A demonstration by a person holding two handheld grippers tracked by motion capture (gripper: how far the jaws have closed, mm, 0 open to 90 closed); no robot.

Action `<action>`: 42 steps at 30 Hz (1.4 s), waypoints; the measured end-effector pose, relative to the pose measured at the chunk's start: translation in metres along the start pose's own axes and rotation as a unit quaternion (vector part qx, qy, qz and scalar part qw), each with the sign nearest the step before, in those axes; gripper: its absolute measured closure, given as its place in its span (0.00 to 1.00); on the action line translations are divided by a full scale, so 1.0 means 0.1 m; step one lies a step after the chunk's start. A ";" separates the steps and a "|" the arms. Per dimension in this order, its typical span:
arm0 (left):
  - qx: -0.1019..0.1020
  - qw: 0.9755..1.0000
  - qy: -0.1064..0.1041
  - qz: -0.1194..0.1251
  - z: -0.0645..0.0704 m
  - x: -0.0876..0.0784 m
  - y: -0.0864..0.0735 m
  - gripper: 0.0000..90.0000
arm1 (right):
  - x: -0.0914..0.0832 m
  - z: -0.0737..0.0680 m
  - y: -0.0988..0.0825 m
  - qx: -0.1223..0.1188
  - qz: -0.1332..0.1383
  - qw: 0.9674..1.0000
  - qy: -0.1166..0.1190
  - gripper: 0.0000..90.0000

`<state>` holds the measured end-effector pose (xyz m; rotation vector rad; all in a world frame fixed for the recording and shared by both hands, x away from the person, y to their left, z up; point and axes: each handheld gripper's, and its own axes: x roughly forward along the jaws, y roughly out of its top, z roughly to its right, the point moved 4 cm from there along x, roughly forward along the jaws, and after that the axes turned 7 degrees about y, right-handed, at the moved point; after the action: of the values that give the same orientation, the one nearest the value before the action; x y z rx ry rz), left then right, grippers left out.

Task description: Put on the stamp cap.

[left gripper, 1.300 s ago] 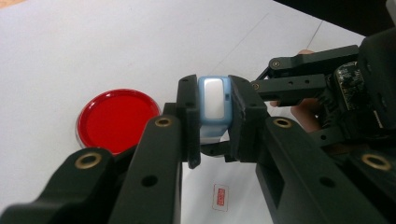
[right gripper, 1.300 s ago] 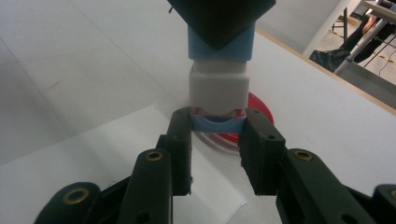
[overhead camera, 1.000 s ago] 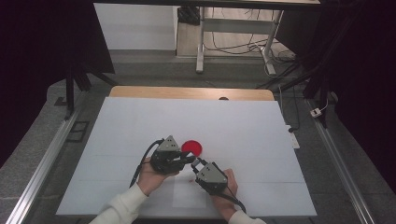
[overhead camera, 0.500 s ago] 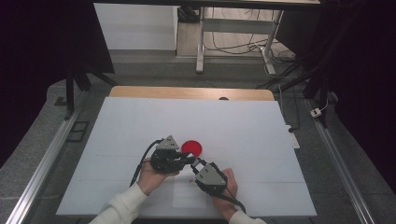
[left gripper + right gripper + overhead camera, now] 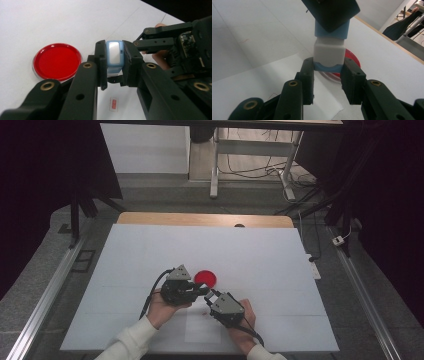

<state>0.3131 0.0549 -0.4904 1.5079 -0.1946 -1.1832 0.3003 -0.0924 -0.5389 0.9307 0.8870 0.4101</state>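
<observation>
A small light-blue and white block point(image 5: 114, 53) is clamped between the pads of my left gripper point(image 5: 114, 67), which is shut on it just above the table. In the right gripper view the block point(image 5: 329, 52) hangs from the left gripper point(image 5: 329, 12), its blue lower end between the jaws of my right gripper point(image 5: 328, 75). Those jaws have just been opening and now flank the block without pressing on it. A round red dish point(image 5: 205, 278) lies flat on the white table just beyond both grippers, which meet tip to tip: left gripper point(image 5: 205, 290), right gripper point(image 5: 209, 295).
A white paper sheet point(image 5: 202, 330) lies on the table point(image 5: 280, 265) under the hands. A small red-and-white label point(image 5: 113, 103) lies on the table below the block. A wooden strip point(image 5: 200, 219) edges the table's far side. Metal rails run along both sides.
</observation>
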 end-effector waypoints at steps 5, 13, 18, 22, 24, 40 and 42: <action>0.002 1.000 0.004 0.011 -0.01 -0.05 0.03 0.84 | -0.01 0.05 -0.03 0.025 0.002 0.999 0.023 0.61; 0.004 1.000 0.003 0.018 -0.03 -0.09 0.04 0.84 | -0.10 0.16 -0.10 0.052 -0.003 0.998 0.047 0.55; 0.008 1.000 0.004 0.020 -0.05 -0.11 0.04 0.84 | -0.20 0.28 -0.18 0.062 -0.008 0.997 0.049 0.54; 0.007 1.000 0.003 0.023 -0.07 -0.13 0.04 0.84 | -0.30 0.41 -0.25 0.073 -0.010 0.996 0.049 0.55; 0.007 1.000 0.003 0.024 -0.07 -0.13 0.04 0.84 | -0.35 0.46 -0.28 0.079 -0.012 0.996 0.049 0.55; 0.007 0.999 0.011 0.035 -0.14 -0.22 0.07 0.84 | -0.83 0.90 -0.64 0.112 -0.026 0.993 0.014 0.55; 0.006 0.999 0.013 0.037 -0.15 -0.23 0.08 0.84 | -0.89 0.96 -0.69 0.117 -0.028 0.993 0.006 0.55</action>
<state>0.3168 0.0778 -0.4738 1.5137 -0.2390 -1.1053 0.3208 -0.2388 -0.5257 1.1151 0.9849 0.2673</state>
